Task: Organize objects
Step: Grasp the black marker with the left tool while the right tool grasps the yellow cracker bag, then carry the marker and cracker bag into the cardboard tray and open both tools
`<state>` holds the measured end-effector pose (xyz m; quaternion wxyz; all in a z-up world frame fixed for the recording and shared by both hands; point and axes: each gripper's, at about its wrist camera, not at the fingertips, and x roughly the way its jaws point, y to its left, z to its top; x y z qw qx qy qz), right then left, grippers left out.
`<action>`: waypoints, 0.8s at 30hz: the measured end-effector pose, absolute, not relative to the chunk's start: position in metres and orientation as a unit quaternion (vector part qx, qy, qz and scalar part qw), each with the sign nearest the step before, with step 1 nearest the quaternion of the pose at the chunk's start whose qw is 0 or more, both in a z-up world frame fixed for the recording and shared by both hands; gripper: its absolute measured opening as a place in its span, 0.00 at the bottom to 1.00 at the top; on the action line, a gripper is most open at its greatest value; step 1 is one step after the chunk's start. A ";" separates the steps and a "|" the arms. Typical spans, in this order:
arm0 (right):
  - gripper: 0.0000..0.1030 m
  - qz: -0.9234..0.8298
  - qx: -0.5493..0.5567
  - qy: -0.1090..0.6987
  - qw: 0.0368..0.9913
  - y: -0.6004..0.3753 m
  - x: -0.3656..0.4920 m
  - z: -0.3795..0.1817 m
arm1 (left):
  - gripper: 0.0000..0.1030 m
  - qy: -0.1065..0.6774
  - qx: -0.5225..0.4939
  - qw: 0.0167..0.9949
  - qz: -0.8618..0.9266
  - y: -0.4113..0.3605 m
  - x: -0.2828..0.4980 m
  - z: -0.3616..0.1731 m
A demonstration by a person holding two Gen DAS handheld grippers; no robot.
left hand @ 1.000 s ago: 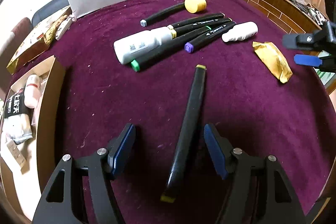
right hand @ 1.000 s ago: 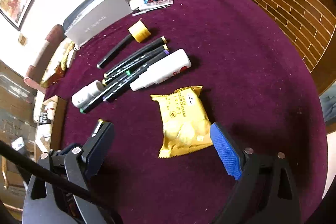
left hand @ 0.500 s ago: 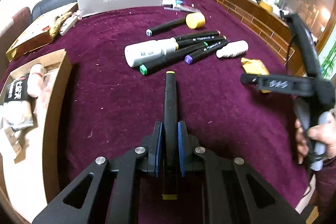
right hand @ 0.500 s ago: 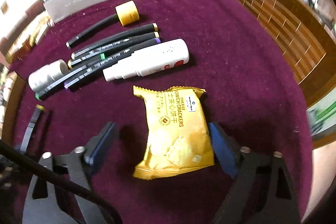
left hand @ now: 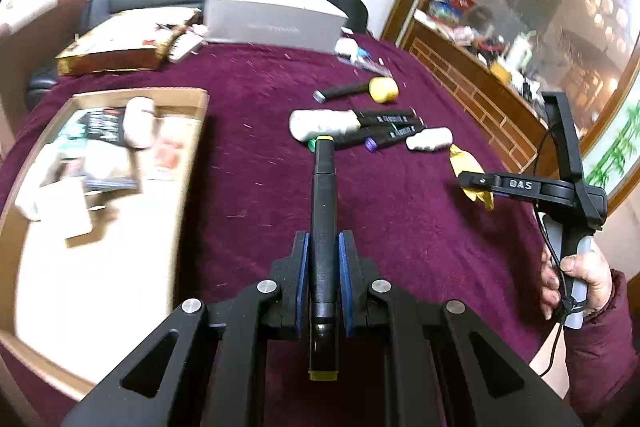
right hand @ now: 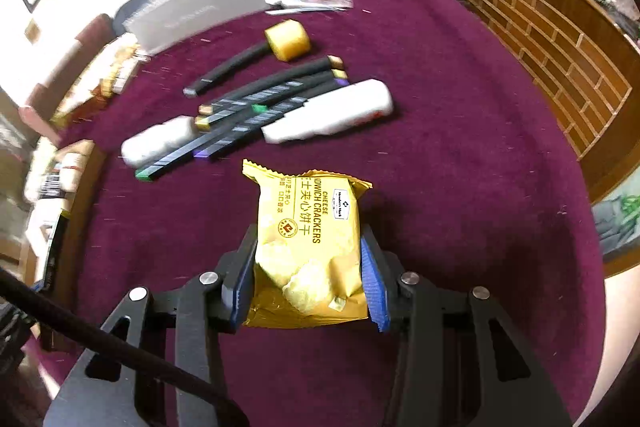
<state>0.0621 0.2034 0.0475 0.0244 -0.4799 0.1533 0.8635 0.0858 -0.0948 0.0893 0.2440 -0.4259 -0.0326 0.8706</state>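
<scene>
Two items we hold, lifted for sorting: left gripper (left hand: 323, 281) jaws clamped on marker (left hand: 323, 223); right gripper (right hand: 308, 277) jaws clamped on cracker packet (right hand: 310, 247), above bench (right hand: 460, 155).

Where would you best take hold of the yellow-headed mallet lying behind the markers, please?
Grip the mallet on its slim black handle, coming from above with the tongs across it. The handle lies flat and apart from the markers, while the yellow head is bulky.

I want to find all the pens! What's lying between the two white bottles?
In the right wrist view, a row of black marker pens lies between the small white bottle and the large white bottle.
</scene>
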 end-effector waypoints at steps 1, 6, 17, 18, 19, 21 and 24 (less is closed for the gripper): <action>0.43 0.864 -0.477 0.158 0.014 0.198 0.063 0.053 | 0.11 -0.039 -0.422 0.238 0.874 -0.106 0.087 0.094; 0.43 0.867 -0.462 0.173 -0.071 0.147 0.060 0.085 | 0.11 -0.069 -0.413 0.185 0.889 -0.168 0.085 0.104; 0.43 0.829 -0.503 0.131 -0.207 -0.019 0.018 0.086 | 0.11 -0.115 -0.467 0.125 0.868 -0.235 0.066 0.058; 0.44 0.825 -0.508 0.125 -0.212 -0.031 0.015 0.083 | 0.11 -0.115 -0.472 0.123 0.865 -0.236 0.064 0.054; 0.44 0.822 -0.513 0.120 -0.216 -0.041 0.012 0.080 | 0.11 -0.115 -0.476 0.122 0.864 -0.238 0.064 0.052; 0.44 0.814 -0.526 0.109 -0.219 -0.065 0.004 0.072 | 0.11 -0.115 -0.485 0.123 0.858 -0.238 0.059 0.046; 0.44 0.800 -0.544 0.110 -0.226 -0.088 -0.006 0.060 | 0.11 -0.111 -0.493 0.125 0.854 -0.235 0.052 0.040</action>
